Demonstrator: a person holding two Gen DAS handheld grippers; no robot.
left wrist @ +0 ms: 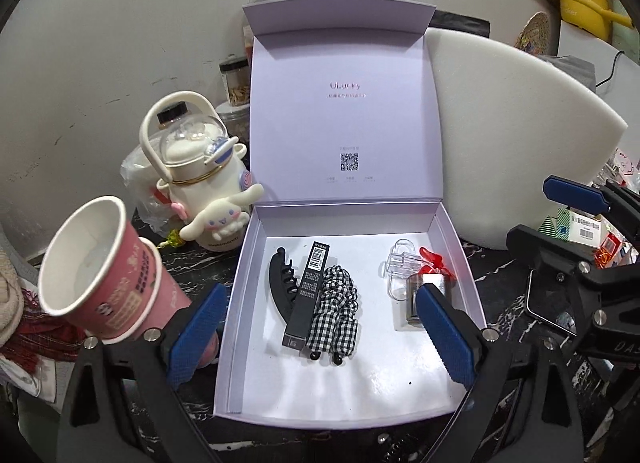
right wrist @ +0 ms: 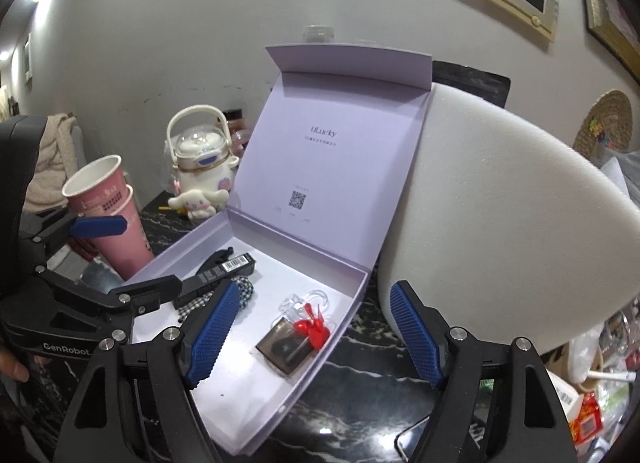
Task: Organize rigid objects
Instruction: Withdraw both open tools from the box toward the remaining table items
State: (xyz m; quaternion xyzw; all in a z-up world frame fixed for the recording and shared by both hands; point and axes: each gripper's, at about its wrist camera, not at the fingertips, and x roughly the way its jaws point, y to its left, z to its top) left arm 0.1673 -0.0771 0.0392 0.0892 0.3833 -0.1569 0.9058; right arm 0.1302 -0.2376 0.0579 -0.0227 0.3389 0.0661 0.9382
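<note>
Both the left gripper (left wrist: 320, 333) and right gripper (right wrist: 314, 329) gape wide, empty. The lilac box (left wrist: 456, 239) holds a hair claw (left wrist: 282, 287) and a scrunchie (left wrist: 334, 303).

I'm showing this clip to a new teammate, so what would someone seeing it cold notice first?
The open lilac gift box in the middle, lid propped upright, holding a black hair claw, a black barcoded tube, a checked scrunchie and a red-ribboned silver packet. Left of it stand stacked pink paper cups and a white cartoon-dog bottle; both grippers hang empty.

Dim indoor light, ceiling lamps glaring upper left in right view, strong fisheye bending, dark vignetted corners
</note>
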